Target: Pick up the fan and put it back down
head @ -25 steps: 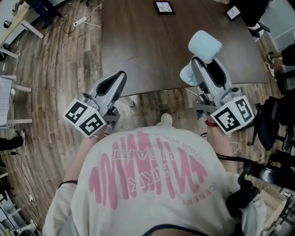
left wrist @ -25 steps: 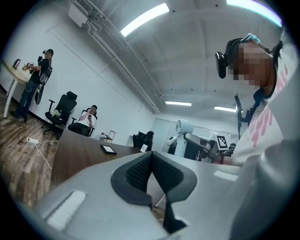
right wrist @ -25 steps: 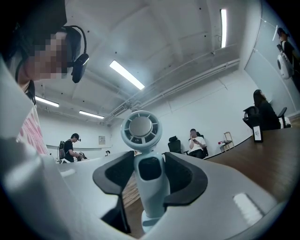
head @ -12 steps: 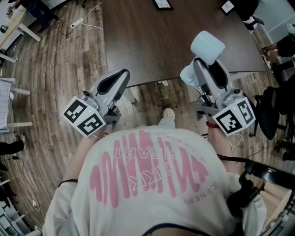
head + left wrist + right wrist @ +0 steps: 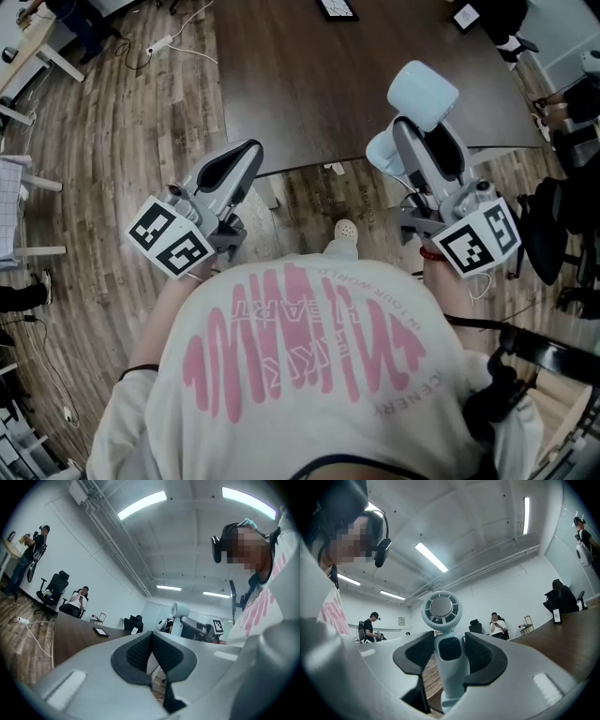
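A pale blue hand fan [image 5: 420,96] with a round head is held by its handle [image 5: 451,667] in my right gripper [image 5: 412,141], which is shut on it. The fan hangs in the air over the near edge of the dark brown table [image 5: 309,84]. In the right gripper view the head [image 5: 441,609] stands upright above the jaws of my right gripper [image 5: 450,656]. My left gripper [image 5: 246,155] hovers beside the table's near left corner, shut with nothing in it. In the left gripper view, my left gripper [image 5: 151,641] has its pads pressed together, and the fan [image 5: 180,611] shows beyond them.
Two small dark flat items [image 5: 336,7] [image 5: 466,14] lie at the table's far side. A black office chair [image 5: 553,234] stands at the right. A power strip with a cable [image 5: 164,42] lies on the wood floor at the left. People sit and stand around the room.
Both grippers have drifted slightly toward the table, the fan still in the right one. The person's shoe has stepped forward a little.
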Available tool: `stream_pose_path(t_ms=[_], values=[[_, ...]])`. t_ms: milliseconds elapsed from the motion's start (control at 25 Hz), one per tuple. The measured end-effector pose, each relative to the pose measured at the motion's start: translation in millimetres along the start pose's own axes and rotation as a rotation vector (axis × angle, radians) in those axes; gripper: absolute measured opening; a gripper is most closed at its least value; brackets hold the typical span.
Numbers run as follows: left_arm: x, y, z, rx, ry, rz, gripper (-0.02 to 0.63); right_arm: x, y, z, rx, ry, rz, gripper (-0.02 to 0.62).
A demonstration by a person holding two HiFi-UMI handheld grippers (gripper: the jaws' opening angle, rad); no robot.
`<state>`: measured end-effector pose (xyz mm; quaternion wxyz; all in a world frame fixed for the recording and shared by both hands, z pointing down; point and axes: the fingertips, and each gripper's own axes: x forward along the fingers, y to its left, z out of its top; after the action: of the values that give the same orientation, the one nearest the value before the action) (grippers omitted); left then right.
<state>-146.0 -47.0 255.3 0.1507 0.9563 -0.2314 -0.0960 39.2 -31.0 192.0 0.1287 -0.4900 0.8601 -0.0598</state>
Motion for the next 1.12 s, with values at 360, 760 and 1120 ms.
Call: stream_pose_path(t_ms=[360, 760, 1120], values=[[-13, 10, 12, 0.001, -0.040, 0.014, 0.020, 28, 11, 0, -0.007, 0.013, 0.055, 0.209], [-15, 55, 24, 0.021, -0.017, 0.163, 0.020, 83, -15, -18, 0.041, 0.082, 0.126, 0.209], [-14, 85, 37, 0.002, -0.068, 0.261, 0.020, 136, -36, -36, 0.039, 0.137, 0.205, 0.209]])
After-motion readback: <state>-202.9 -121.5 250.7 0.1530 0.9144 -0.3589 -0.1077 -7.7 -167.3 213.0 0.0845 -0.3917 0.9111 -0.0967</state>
